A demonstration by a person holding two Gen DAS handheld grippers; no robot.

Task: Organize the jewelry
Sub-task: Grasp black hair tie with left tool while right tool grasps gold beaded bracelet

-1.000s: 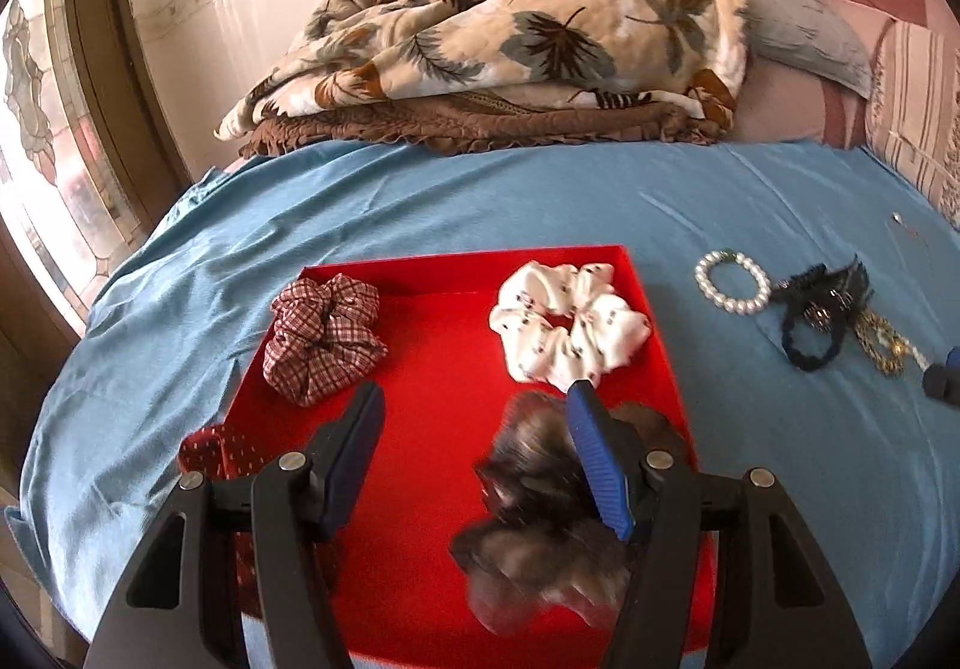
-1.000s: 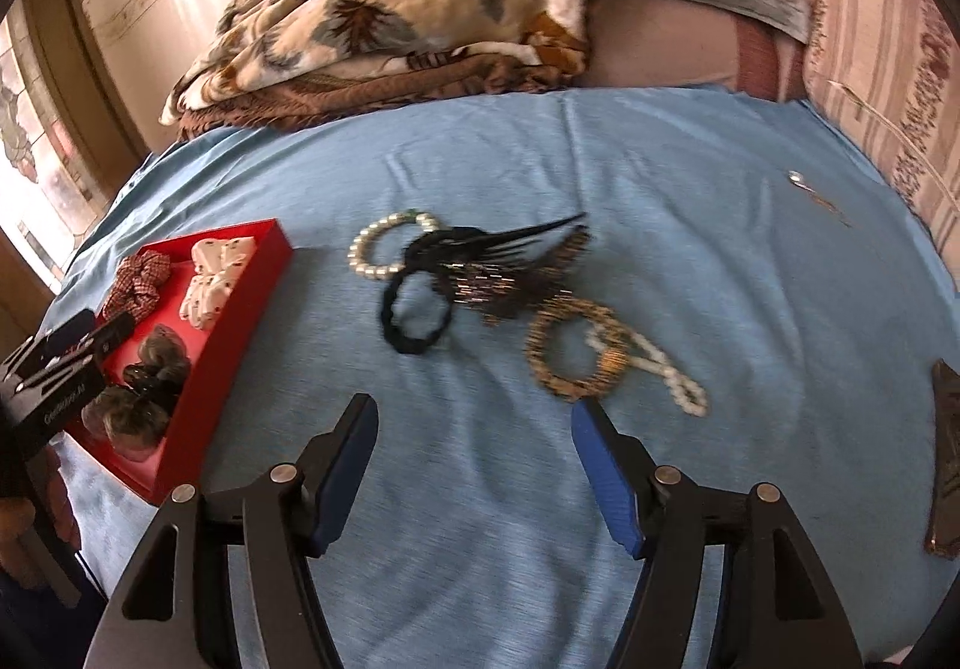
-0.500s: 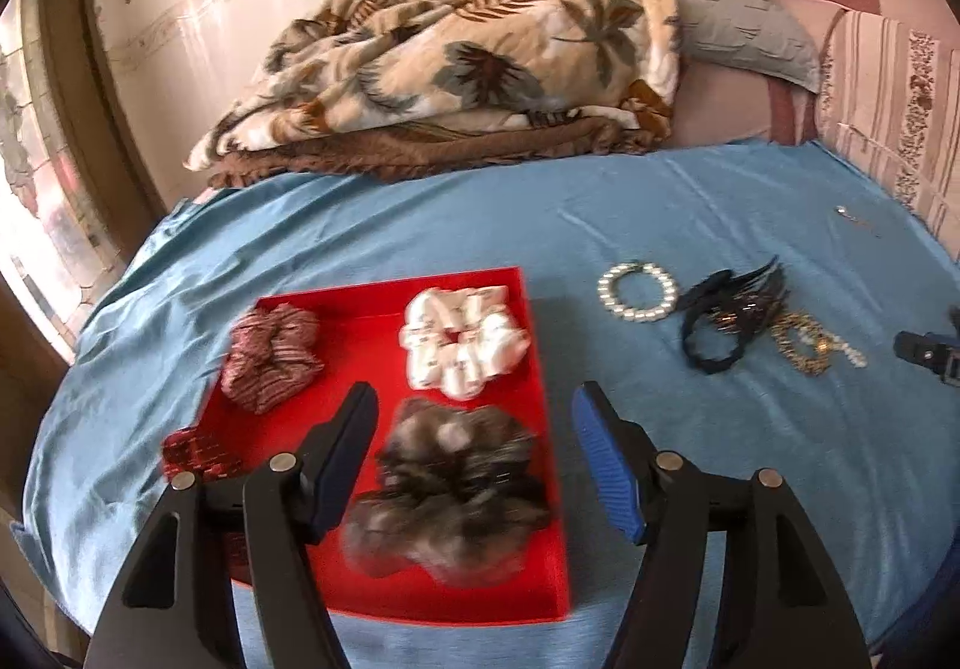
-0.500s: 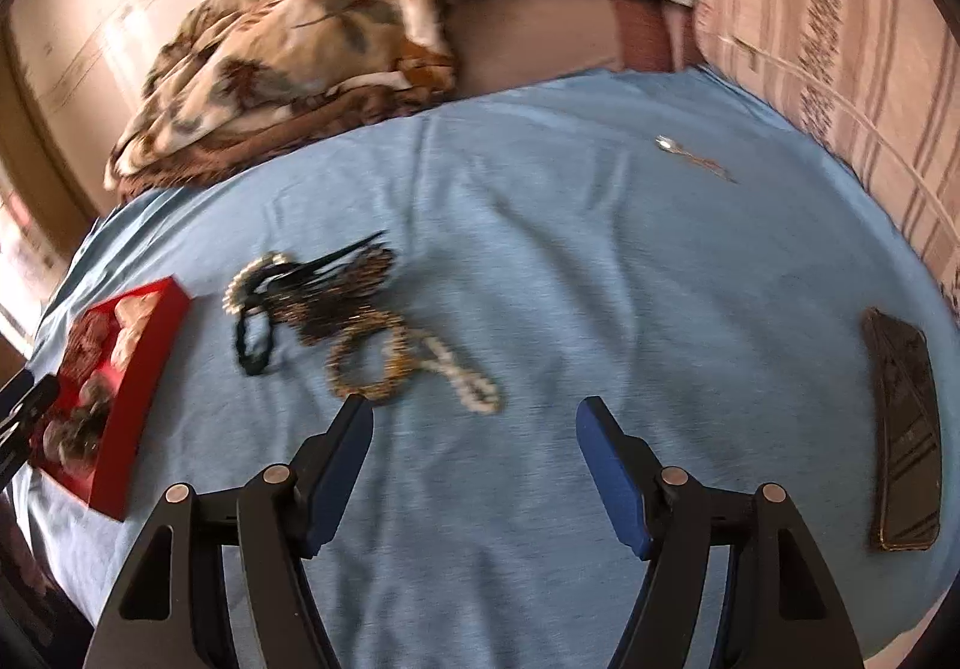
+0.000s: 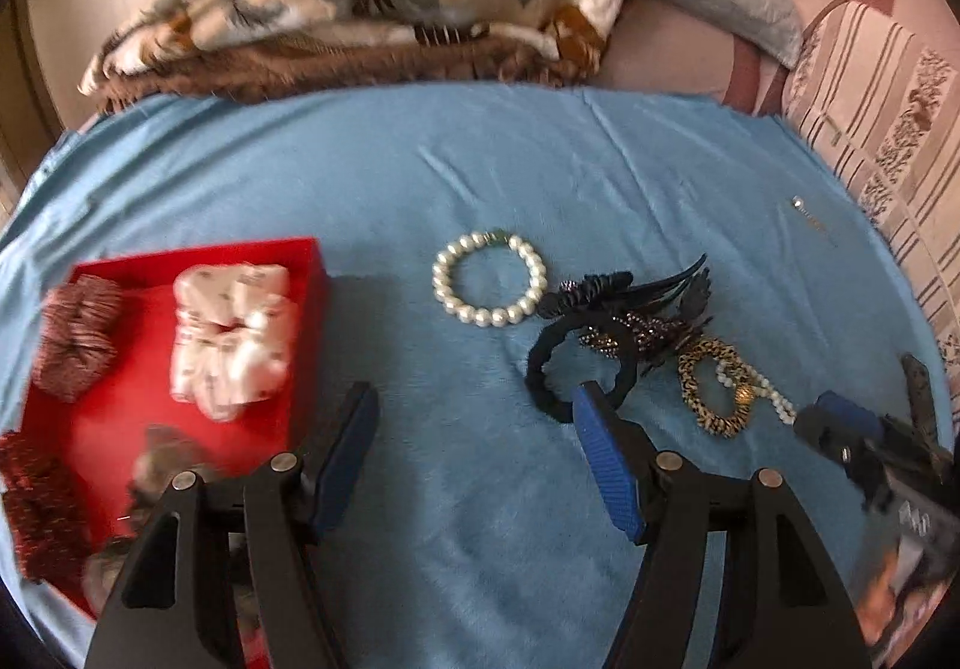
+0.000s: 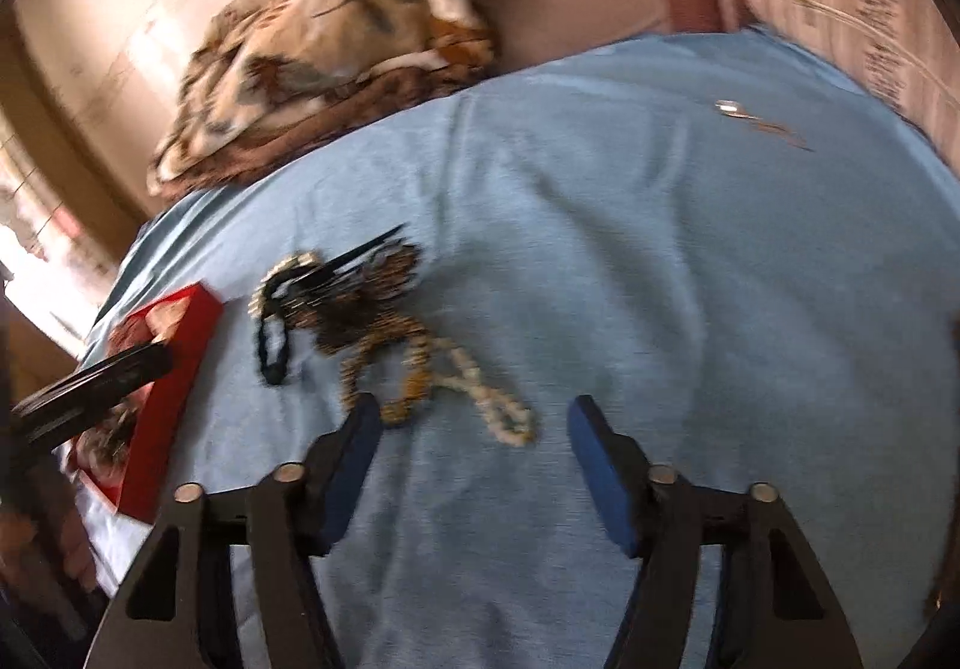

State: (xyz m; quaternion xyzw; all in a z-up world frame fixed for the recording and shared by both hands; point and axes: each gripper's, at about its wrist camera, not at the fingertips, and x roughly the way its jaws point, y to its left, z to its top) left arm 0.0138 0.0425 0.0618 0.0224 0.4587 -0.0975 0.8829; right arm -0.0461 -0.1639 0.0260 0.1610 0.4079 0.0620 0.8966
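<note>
The blue bedsheet [image 5: 480,177] is carrying a red tray [image 5: 312,273] and pearl bracelet [image 5: 489,279]. Both the left hand-held gripper [image 5: 474,441] and right hand-held gripper [image 6: 474,447] are hovering level, jaws spread, empty.

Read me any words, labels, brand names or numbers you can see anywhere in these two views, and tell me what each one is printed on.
No text can be read in either view.
right gripper: pale marks on its body near the left wrist view's right edge, too blurred to read.
red tray, pearl bracelet, blue sheet: no print visible.
</note>
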